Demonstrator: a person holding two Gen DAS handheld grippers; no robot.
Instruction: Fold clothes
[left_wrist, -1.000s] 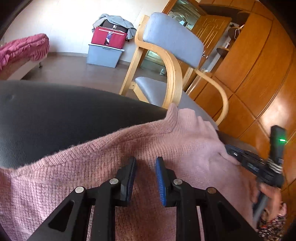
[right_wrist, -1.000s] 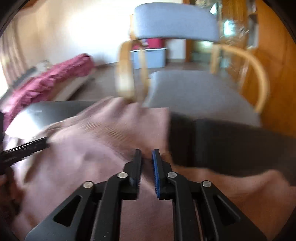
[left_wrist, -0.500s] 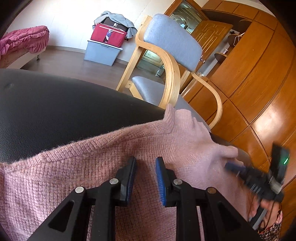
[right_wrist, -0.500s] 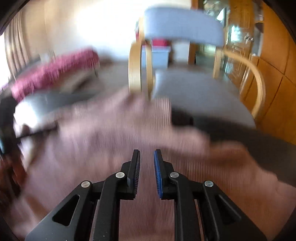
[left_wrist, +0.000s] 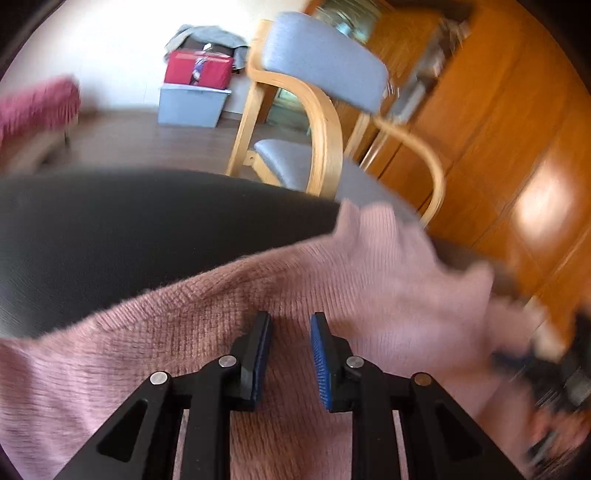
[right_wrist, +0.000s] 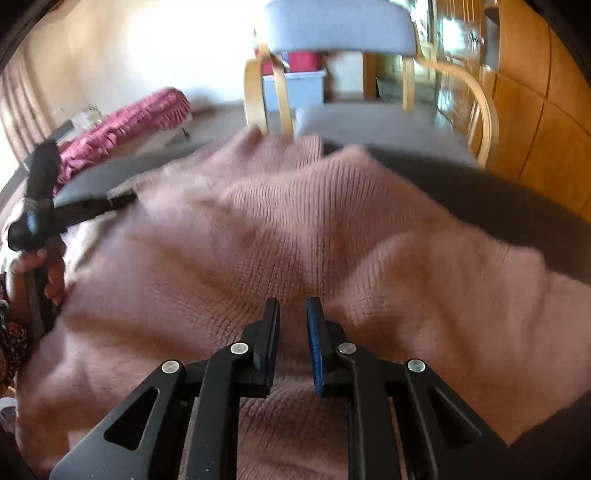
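Observation:
A pink knitted sweater (left_wrist: 207, 332) lies across a black padded tabletop (left_wrist: 129, 229). My left gripper (left_wrist: 290, 326) is open just above the knit, and nothing sits between its fingers. In the right wrist view the sweater (right_wrist: 369, 229) is rumpled, and its creases run in toward my right gripper (right_wrist: 293, 310). That gripper's narrow gap is pinched on a ridge of fabric. My left gripper (right_wrist: 125, 199) comes in from the left edge there, held by a hand (right_wrist: 37, 266). In the left wrist view my right gripper (left_wrist: 509, 360) is a dark blur at the sweater's right end.
A wooden armchair with grey cushions (left_wrist: 325, 74) stands right behind the table. Orange wooden cabinets (left_wrist: 498, 129) fill the right side. Farther back stand a grey storage box (left_wrist: 192, 105) with a red bag on it and a bed with a magenta cover (left_wrist: 33, 107).
My right gripper has drawn back toward the person and the sweater's right part has come with it, bunching into folds. The left gripper has hardly shifted and stays open.

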